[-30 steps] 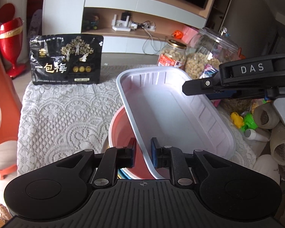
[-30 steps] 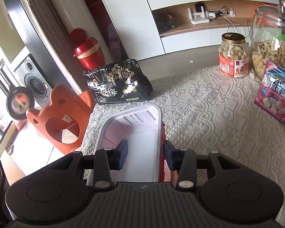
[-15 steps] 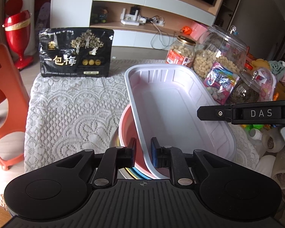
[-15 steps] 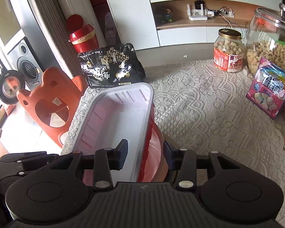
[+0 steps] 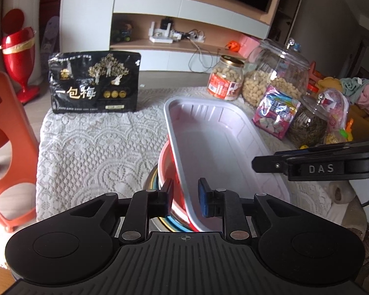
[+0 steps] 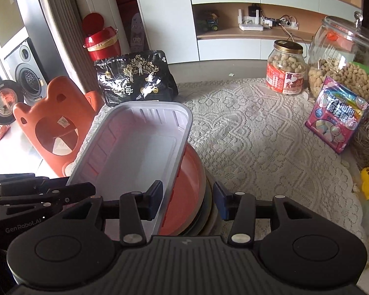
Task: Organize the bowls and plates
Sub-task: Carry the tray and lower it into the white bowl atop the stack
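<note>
Tray point(image 5: 219, 140): a white oblong tray is seen tilted on a red bowl point(image 6: 189, 184), itself topping a stack of dishes on the lace cloth point(image 6: 258, 142).
Left gripper point(image 5: 185, 196): its jaws have just been opening; the tray's near rim stands between the pads, clear of both.
Right gripper point(image 6: 188, 201): its jaws have just been opening and are held narrowly apart, astride the tray's rim and bowl, gripping nothing.
Backdrop: a black pouch point(image 5: 94, 82), a peanut jar point(image 6: 285, 67) and a candy bag point(image 6: 337, 113) are ranged along the cloth's far side.

Two wrist fisheyes, angled down, close, sharing white tray point(image 5: 219, 145)
</note>
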